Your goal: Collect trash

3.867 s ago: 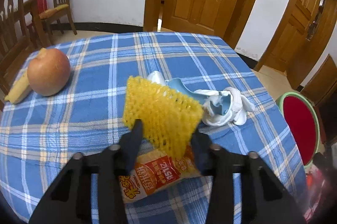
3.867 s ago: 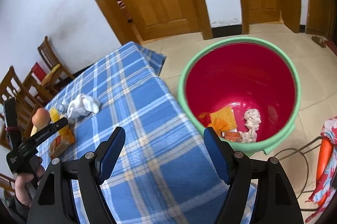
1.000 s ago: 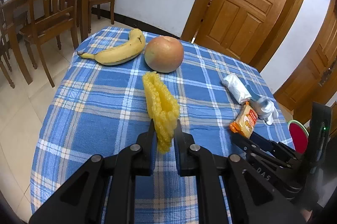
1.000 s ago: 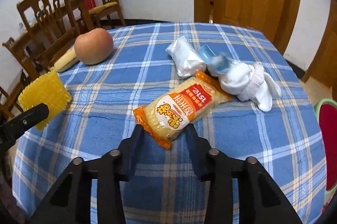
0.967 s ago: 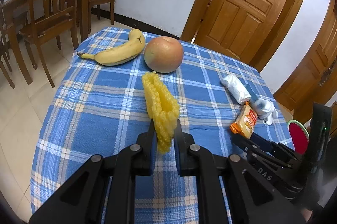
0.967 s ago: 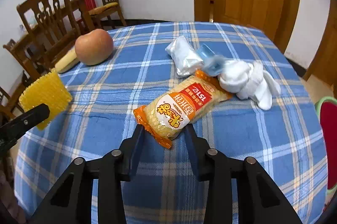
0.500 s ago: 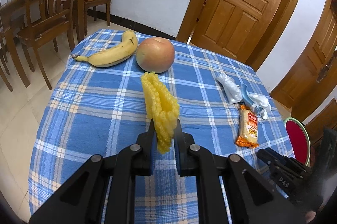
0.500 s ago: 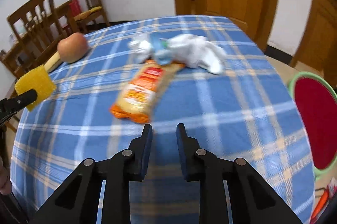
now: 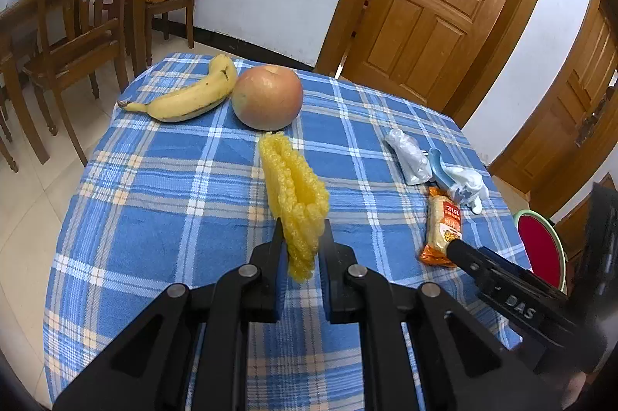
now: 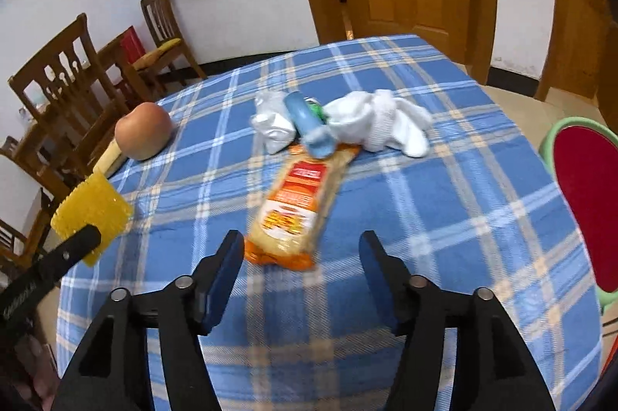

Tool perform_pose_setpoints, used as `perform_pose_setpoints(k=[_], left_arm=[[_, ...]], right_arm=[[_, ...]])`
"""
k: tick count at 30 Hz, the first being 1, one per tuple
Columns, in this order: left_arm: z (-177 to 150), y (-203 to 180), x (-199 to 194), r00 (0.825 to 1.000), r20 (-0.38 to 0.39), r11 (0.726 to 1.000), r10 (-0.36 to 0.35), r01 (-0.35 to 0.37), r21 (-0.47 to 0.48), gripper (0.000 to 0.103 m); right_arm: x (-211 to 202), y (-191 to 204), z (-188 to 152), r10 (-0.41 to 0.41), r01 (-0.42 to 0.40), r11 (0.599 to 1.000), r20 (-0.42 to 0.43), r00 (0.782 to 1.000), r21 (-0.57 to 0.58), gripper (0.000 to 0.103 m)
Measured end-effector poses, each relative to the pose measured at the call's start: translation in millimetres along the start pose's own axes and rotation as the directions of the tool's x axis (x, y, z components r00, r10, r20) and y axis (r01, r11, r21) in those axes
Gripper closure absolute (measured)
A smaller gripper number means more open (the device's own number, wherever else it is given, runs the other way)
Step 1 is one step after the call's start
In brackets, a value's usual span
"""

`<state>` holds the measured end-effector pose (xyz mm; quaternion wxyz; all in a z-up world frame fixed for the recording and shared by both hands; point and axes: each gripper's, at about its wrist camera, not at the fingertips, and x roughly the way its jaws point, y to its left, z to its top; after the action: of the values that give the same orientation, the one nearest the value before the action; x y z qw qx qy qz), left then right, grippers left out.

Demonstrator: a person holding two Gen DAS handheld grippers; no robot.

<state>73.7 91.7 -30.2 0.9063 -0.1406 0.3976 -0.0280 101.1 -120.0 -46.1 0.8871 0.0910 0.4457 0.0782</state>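
My left gripper (image 9: 301,237) is shut on a yellow foam fruit net (image 9: 295,191) and holds it above the blue checked tablecloth (image 9: 174,202); the net also shows in the right wrist view (image 10: 92,212). My right gripper (image 10: 301,248) is open and empty, just in front of an orange snack wrapper (image 10: 297,206) lying flat on the cloth; the wrapper also shows in the left wrist view (image 9: 442,223). Behind the wrapper lie a crumpled clear plastic bag (image 10: 272,123), a light blue piece (image 10: 309,127) and a white sock-like bundle (image 10: 380,125). The red bin with a green rim (image 10: 583,194) stands off the table's right edge.
An apple (image 9: 267,97) and a banana (image 9: 189,96) lie at the table's far left side. Wooden chairs (image 9: 85,13) stand beyond the table. Wooden doors (image 9: 428,1) are behind it. The right gripper's arm (image 9: 510,299) crosses the lower right of the left wrist view.
My right gripper has opened wide and come close to the snack wrapper. My left gripper keeps its hold on the foam net and has shifted only slightly.
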Motion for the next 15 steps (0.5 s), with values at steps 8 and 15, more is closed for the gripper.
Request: perform_pose_setpoints(k=[8, 15], left_arm=[[-1.8, -2.9, 2.3, 1.000, -0.005, 1.000, -0.016, 0.016, 0.009, 0.090], [-4.3, -18.2, -3.4, 0.999, 0.005, 0.998, -0.053, 0.052, 0.042, 0.090]], right_arm=[[28.1, 18.6, 5.1, -0.080, 0.080, 0.996, -0.004, 0.997, -0.038, 0.037], [18.9, 3.9, -1.7, -0.056, 0.056, 0.998, -0.006, 0.998, -0.031, 0.059]])
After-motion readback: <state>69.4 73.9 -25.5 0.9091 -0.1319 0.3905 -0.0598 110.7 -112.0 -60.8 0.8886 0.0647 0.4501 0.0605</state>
